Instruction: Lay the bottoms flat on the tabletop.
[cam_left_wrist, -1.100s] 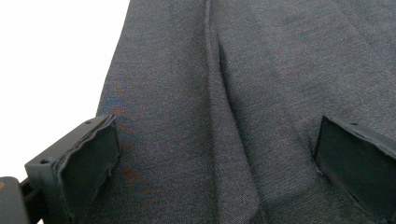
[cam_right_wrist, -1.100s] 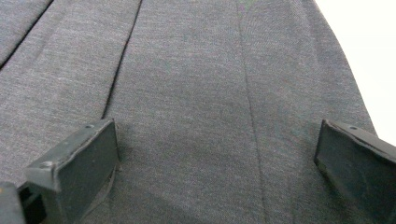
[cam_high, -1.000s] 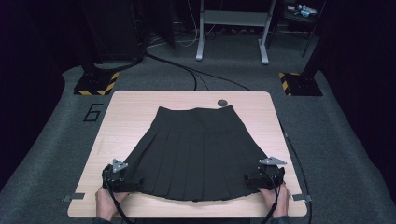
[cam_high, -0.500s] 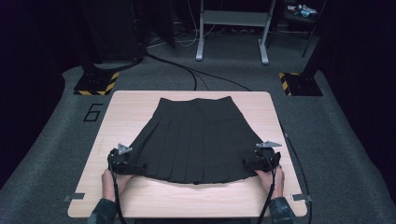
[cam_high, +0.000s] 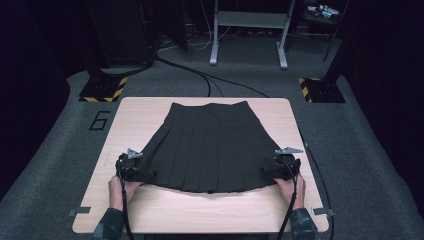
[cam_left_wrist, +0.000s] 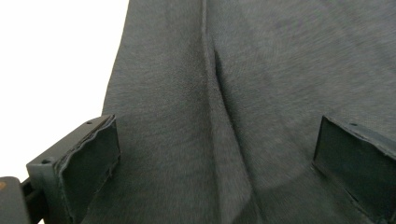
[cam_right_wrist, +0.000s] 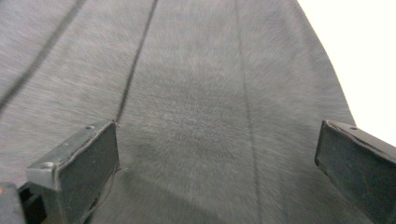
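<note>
Both grippers' fingers (cam_left_wrist: 88, 158) spread wide over the black skirt (cam_high: 210, 147), nothing held; waistband in high view.

A light wooden surface (cam_high: 150, 112) is resting on grey carpeted floor (cam_high: 360, 150). A painted number six (cam_high: 100, 120) is showing on the floor at far left. Black cables (cam_high: 200, 75) are snaking past a grey metal stand (cam_high: 248, 30), while yellow-and-black striped bases (cam_high: 102, 90) are flanking both far corners.
</note>
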